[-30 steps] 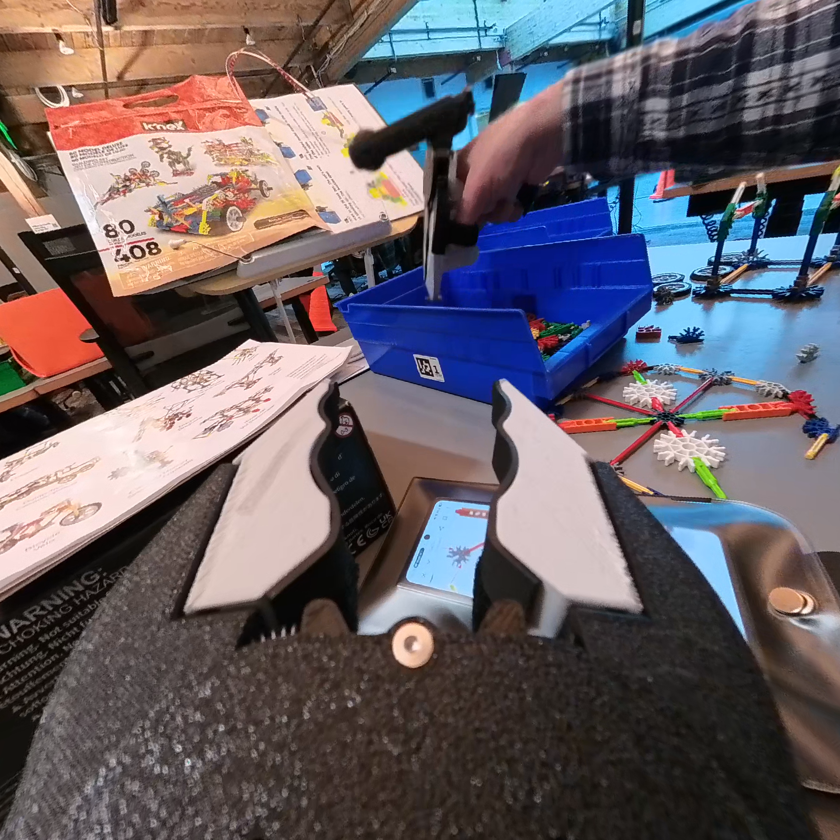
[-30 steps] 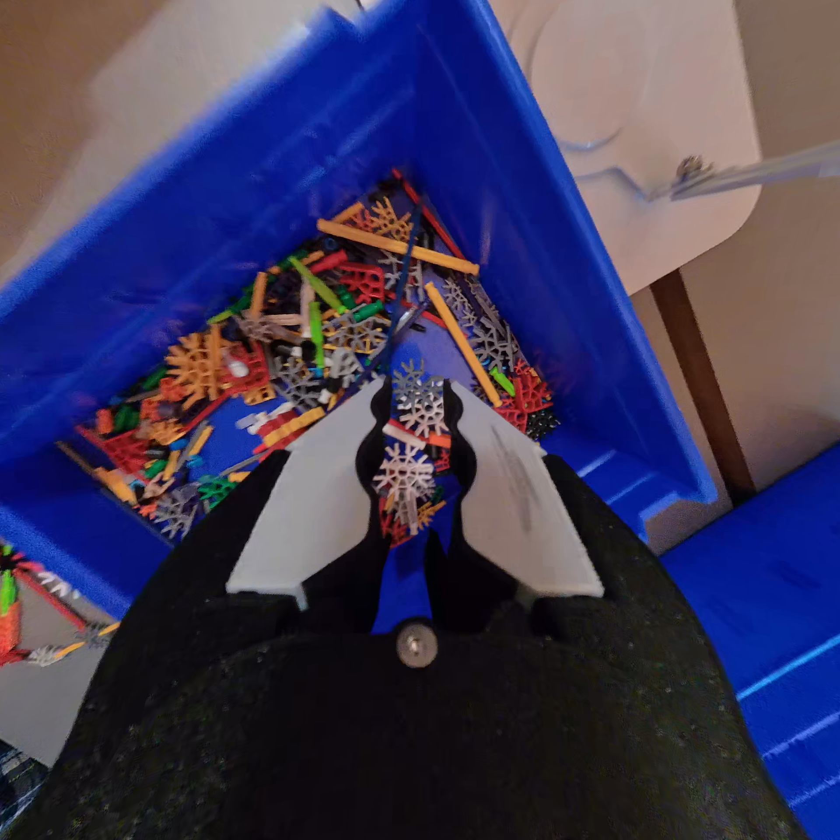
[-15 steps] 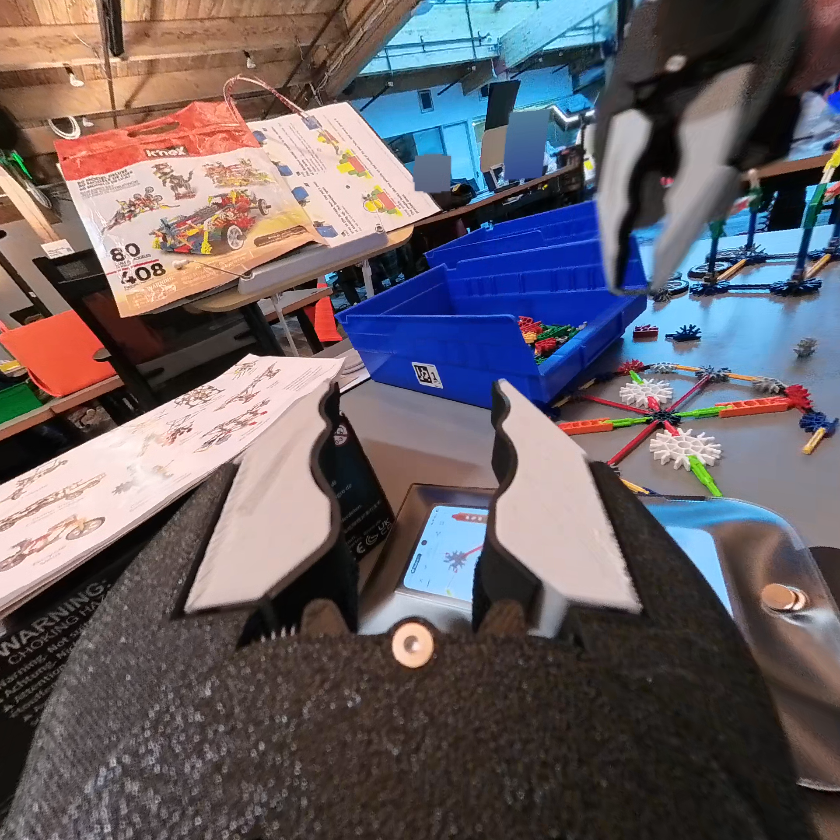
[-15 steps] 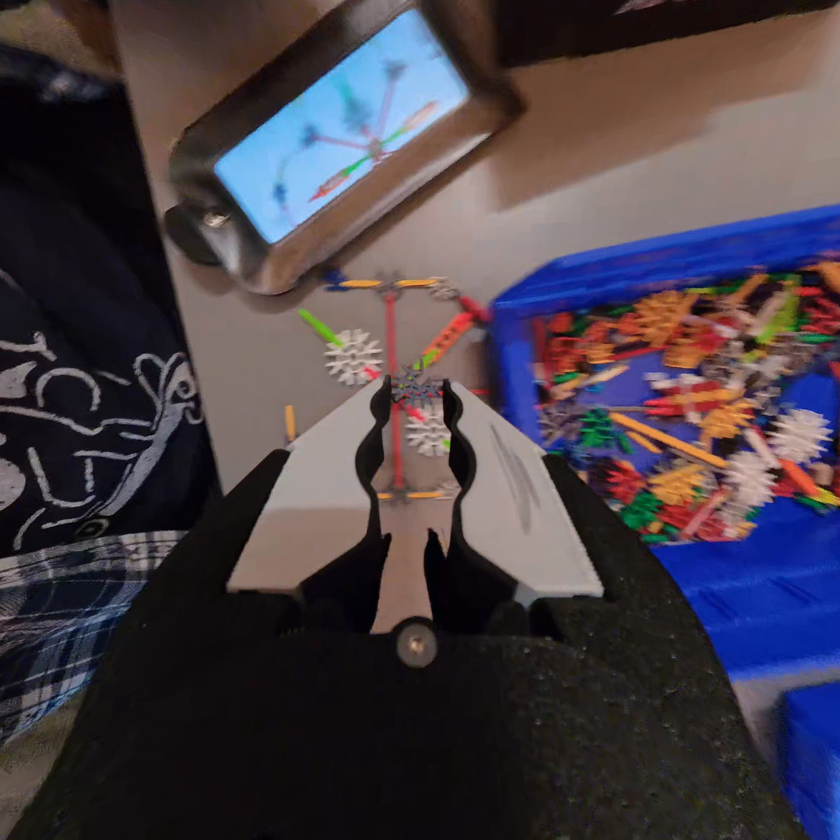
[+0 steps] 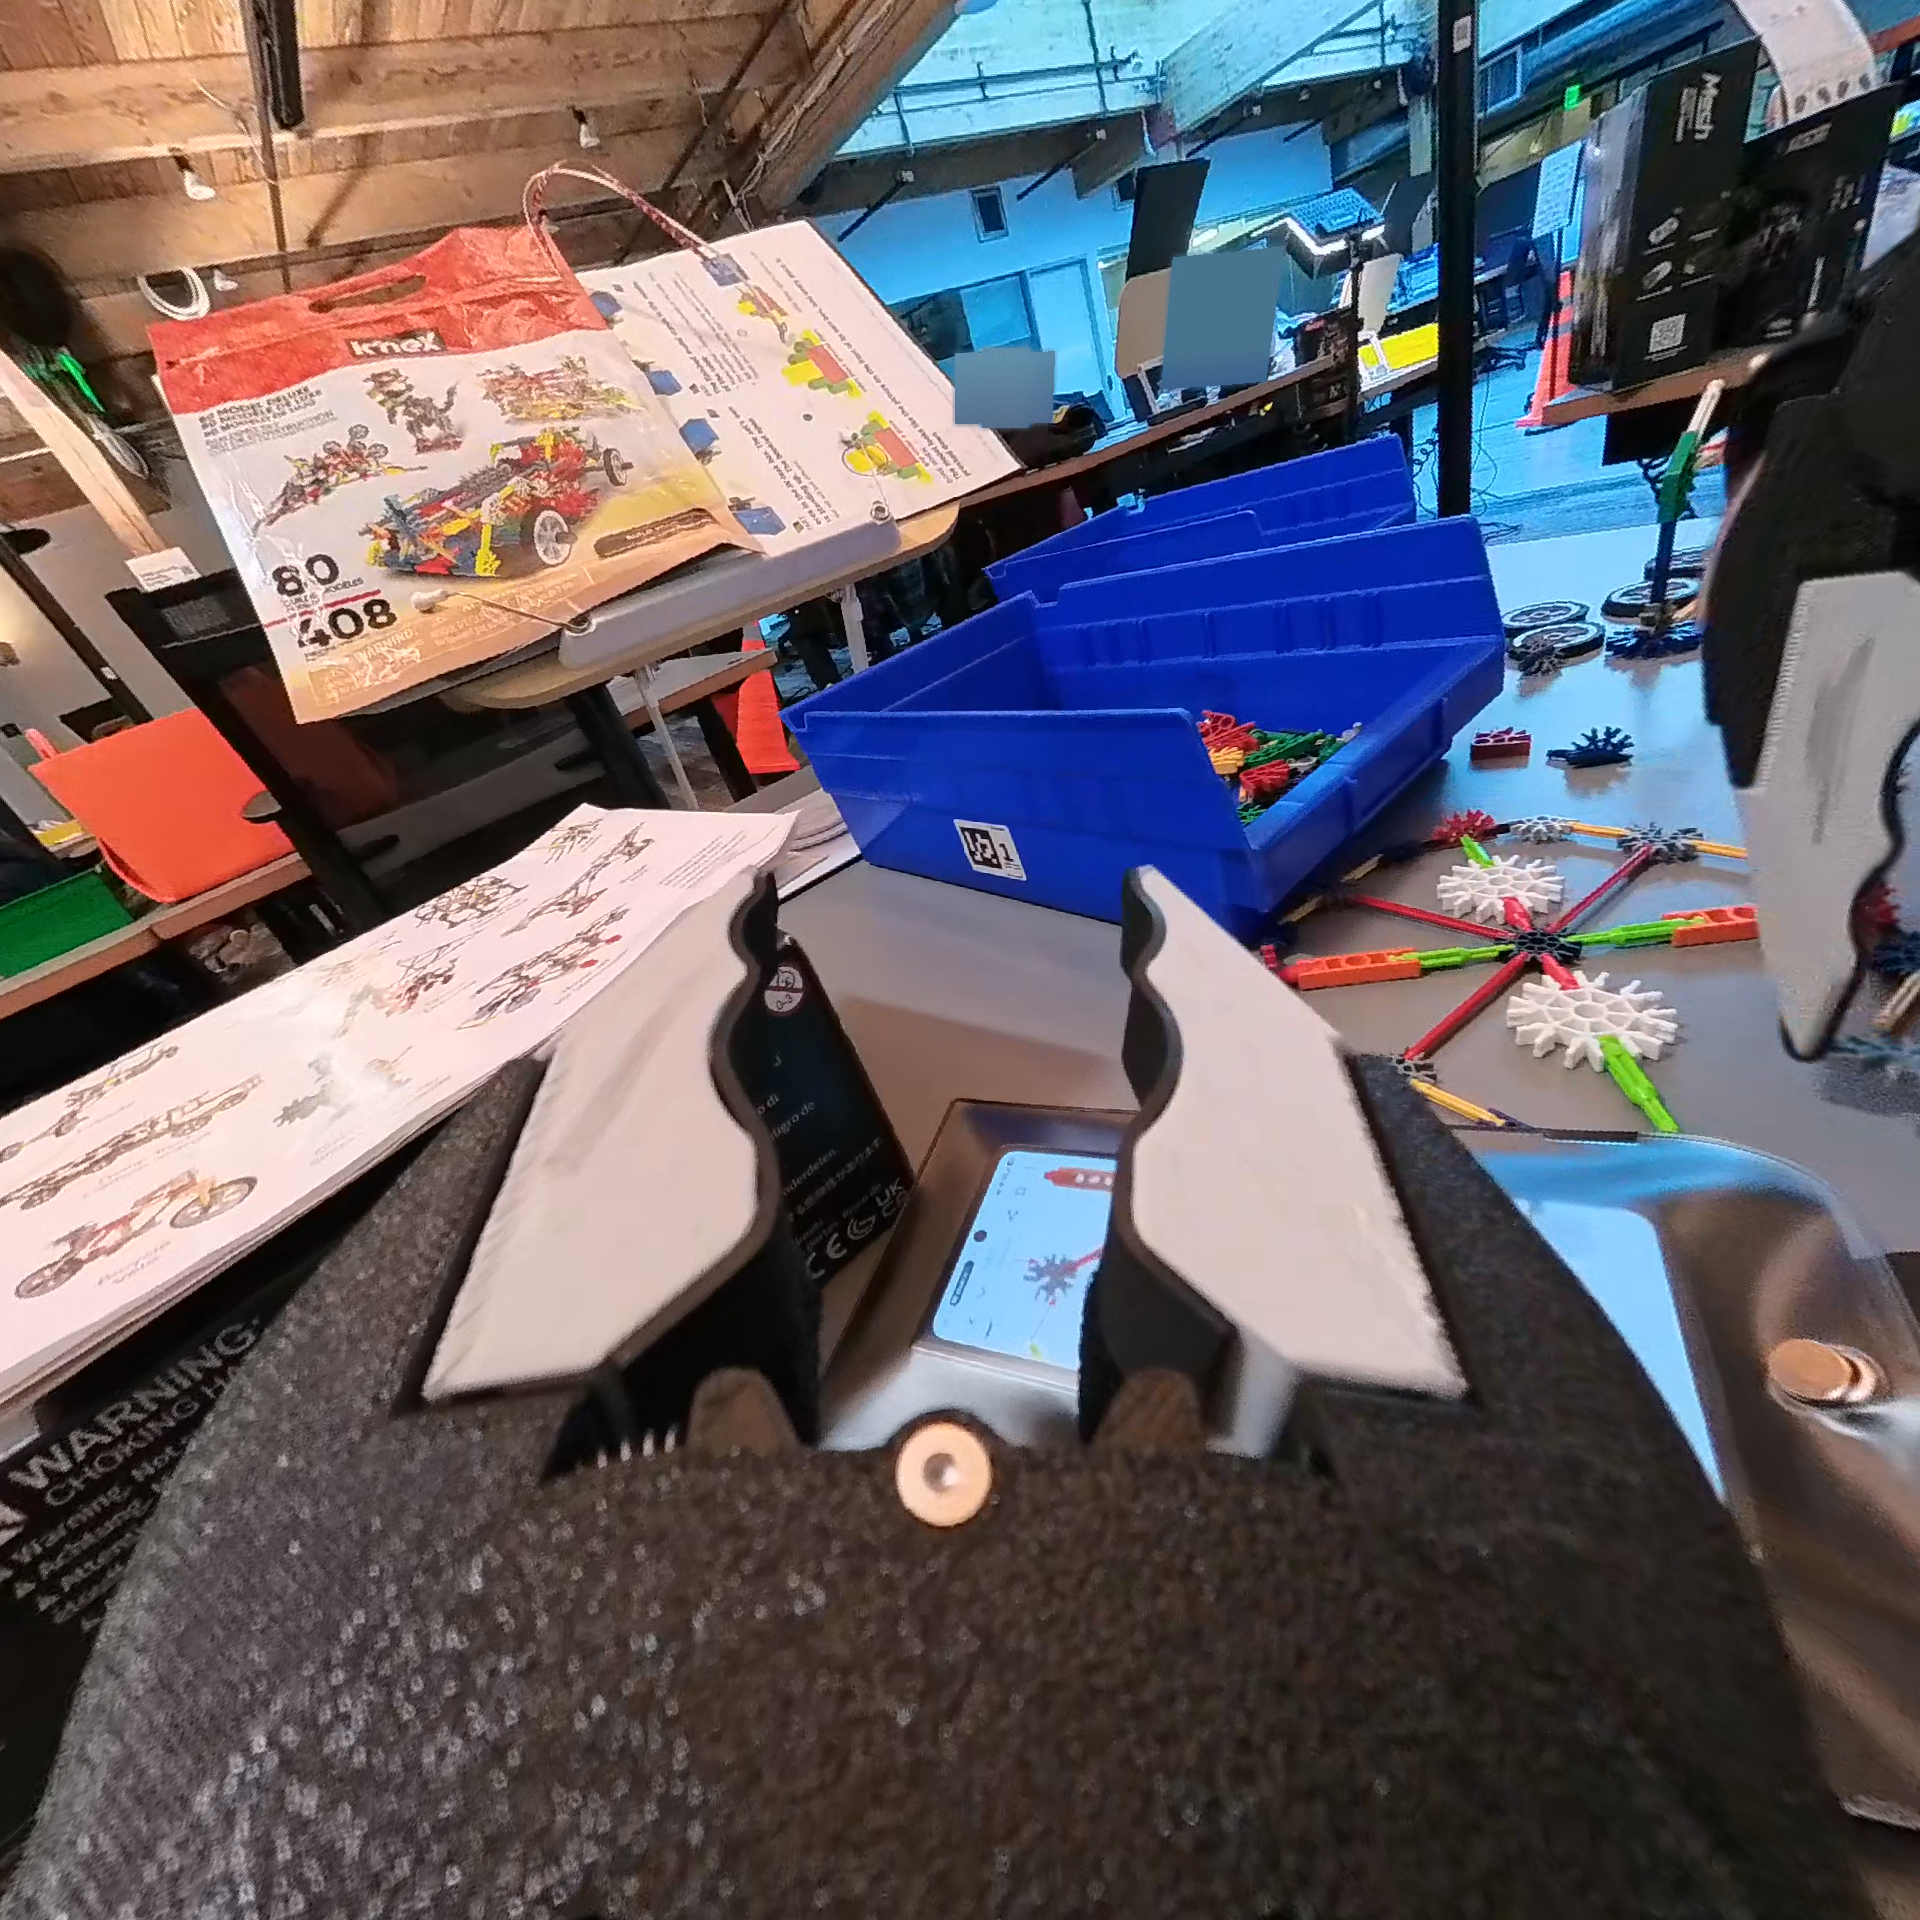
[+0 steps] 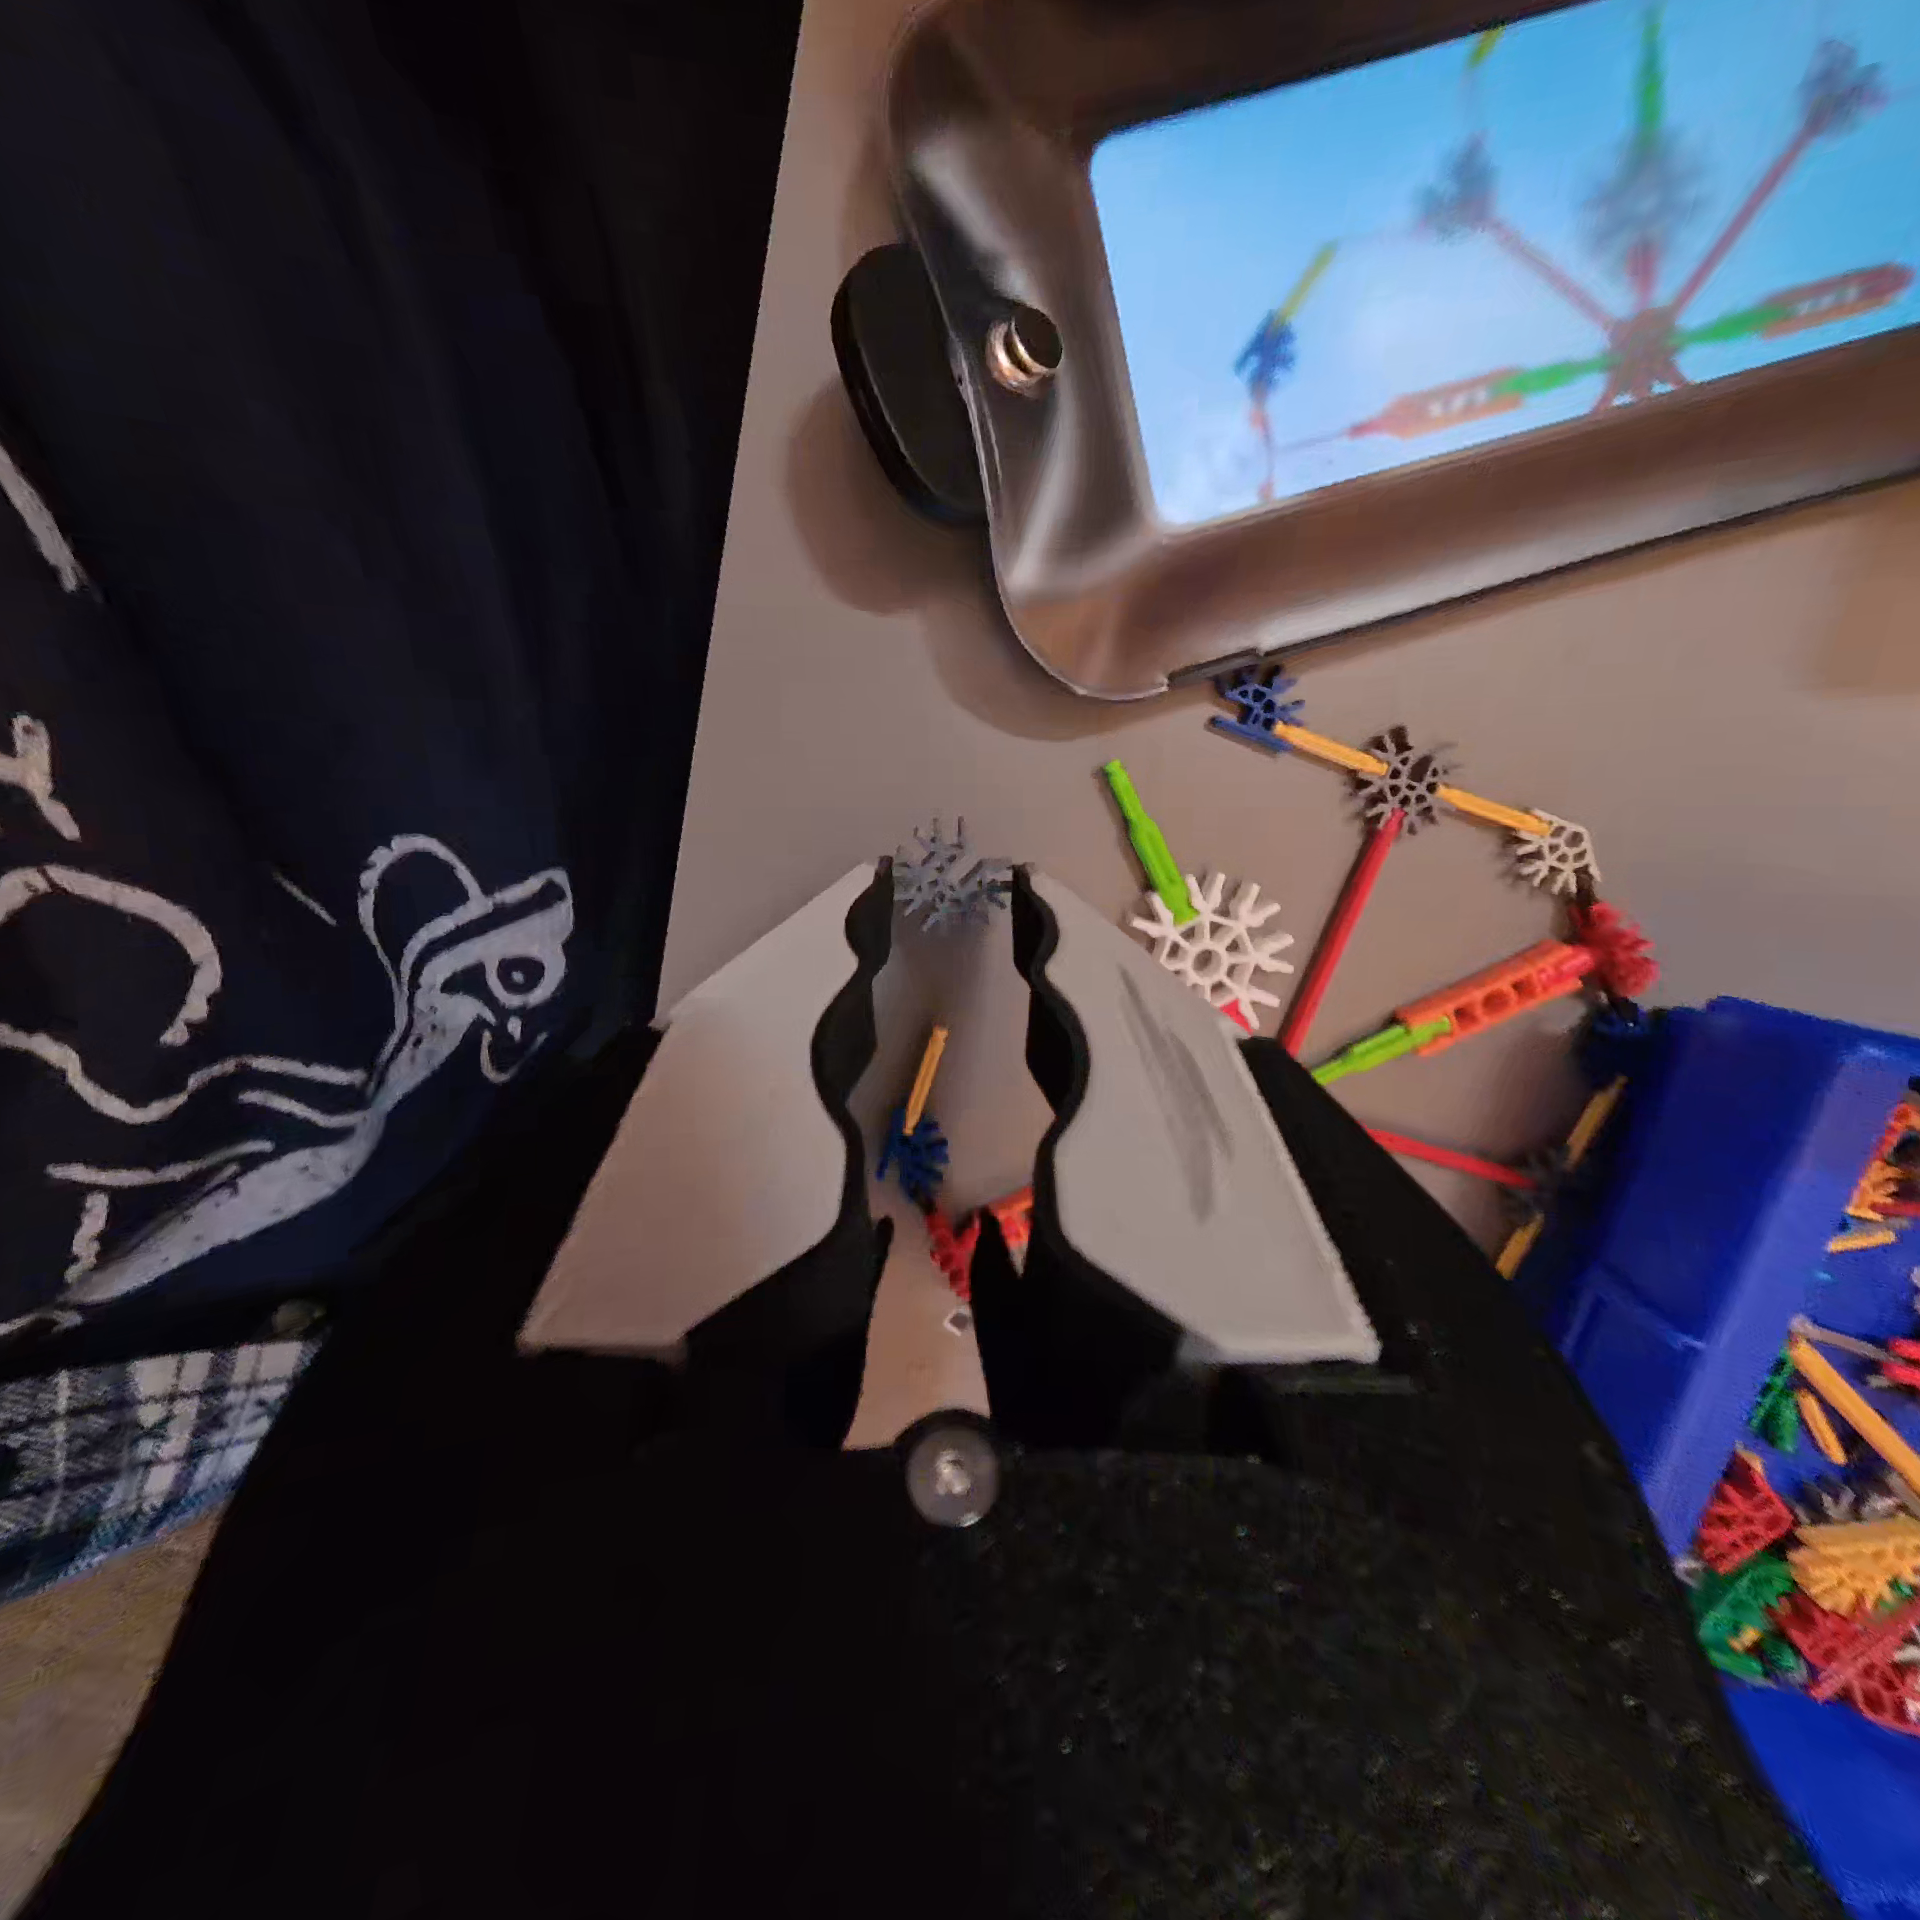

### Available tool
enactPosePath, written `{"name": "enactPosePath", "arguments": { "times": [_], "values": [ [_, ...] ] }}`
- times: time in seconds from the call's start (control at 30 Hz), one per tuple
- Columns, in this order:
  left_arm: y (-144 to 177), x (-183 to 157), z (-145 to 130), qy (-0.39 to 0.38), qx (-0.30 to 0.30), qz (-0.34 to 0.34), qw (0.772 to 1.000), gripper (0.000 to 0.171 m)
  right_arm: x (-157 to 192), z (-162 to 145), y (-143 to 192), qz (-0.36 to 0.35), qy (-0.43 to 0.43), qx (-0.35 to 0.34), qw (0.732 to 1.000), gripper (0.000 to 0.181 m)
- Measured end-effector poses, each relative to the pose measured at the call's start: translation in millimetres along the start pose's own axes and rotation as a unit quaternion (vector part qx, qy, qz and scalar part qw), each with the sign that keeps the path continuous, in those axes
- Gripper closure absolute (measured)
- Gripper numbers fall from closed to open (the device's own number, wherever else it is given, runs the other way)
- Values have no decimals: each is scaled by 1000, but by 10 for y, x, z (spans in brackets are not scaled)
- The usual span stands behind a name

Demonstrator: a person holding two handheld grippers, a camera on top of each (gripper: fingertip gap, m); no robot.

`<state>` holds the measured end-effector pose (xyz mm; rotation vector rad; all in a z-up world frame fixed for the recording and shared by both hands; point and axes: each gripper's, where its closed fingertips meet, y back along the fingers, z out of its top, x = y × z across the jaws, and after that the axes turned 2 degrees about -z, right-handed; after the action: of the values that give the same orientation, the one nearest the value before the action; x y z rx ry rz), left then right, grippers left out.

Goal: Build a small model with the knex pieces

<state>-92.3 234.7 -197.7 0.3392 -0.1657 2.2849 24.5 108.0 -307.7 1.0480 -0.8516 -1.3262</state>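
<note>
The right gripper [image 6: 951,891] pinches a grey snowflake connector [image 6: 943,878] over the spoked wheel [image 6: 1403,966]; keep that grip steady and level, while the left gripper [image 5: 951,940] hangs wide and empty above the phone [image 5: 1029,1288].

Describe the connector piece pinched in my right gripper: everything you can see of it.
The grey connector is a small snowflake-shaped plastic piece with toothed spokes radiating from a hub, slightly blurred. The right gripper is shut on it at the very fingertips, so most of it juts out beyond them. It hangs in the air above the grey table, touching nothing else, near the white snowflake connector.
</note>
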Motion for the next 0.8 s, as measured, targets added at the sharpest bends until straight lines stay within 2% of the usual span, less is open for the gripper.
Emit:
{"name": "enactPosePath", "arguments": {
  "times": [0.27, 0.47, 0.53, 0.6, 0.67, 0.8],
  "values": [
    [-29, -39, -1, -6, 4, -8, 1000, 106, 24, -65, -131, 2, -39, -5, 999, 156],
    [-46, -64, -10, -13, 9, -9, 1000, 106, -2, -40, 0, 5, -65, -62, 996, 149],
    [-53, -65, -16, -13, 10, -8, 1000, 106, 25, -54, -44, 9, -59, -57, 997, 148],
    [-58, -61, -27, -15, 12, -7, 1000, 106, 41, -58, -109, 3, -45, -50, 998, 149],
    [-60, -62, -31, -17, 13, -7, 1000, 106, 17, -55, -148, -12, -43, -48, 998, 159],
    [-62, -69, -37, -18, 15, -9, 1000, 106, 22, -63, -144, -18, -70, -48, 996, 159]
  ]
}}
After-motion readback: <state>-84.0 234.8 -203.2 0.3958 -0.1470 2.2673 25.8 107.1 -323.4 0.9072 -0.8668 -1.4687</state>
